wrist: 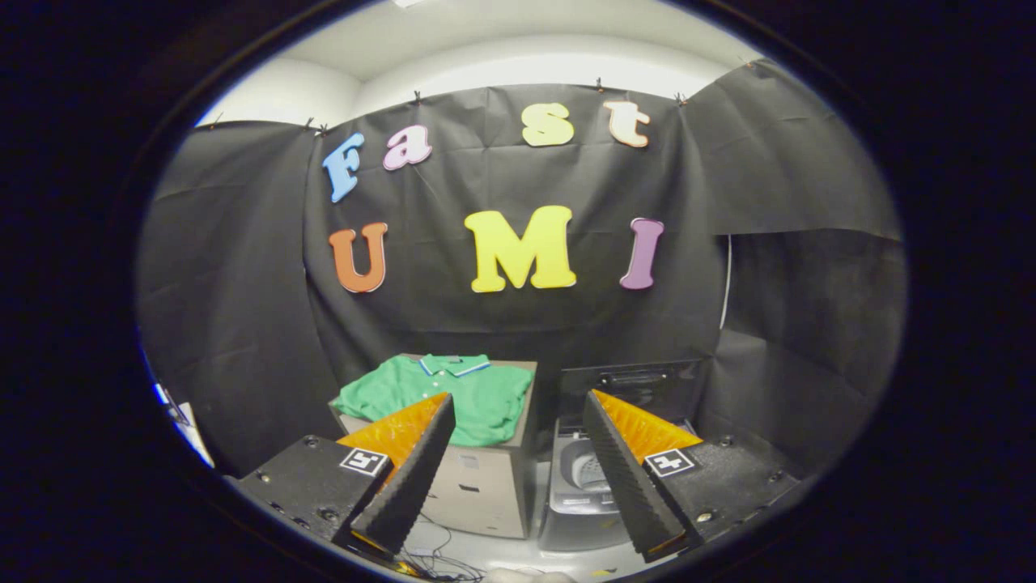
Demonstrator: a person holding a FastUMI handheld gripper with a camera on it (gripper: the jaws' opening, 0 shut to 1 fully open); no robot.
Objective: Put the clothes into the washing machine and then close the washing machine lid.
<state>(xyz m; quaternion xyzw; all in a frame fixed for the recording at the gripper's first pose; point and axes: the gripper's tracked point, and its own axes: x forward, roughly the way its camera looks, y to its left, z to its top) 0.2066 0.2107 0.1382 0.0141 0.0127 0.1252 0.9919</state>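
A green polo shirt [453, 393] with a striped collar lies spread over the top of a cardboard box [477, 486], beyond my left finger. To the right of the box stands a small grey top-load washing machine [579, 498]. Its dark lid [639, 382] is raised upright at the back, and the drum [589, 471] shows inside. My gripper [518, 405] is open and held back from both. Nothing lies between its fingers, which stand wide apart. The left fingertip overlaps the shirt's front edge and the right finger [623, 478] covers part of the machine's right side.
Black cloth walls close the booth behind and on both sides. Thin cables [441, 559] lie on the pale floor in front of the box. A narrow gap separates the box from the washing machine.
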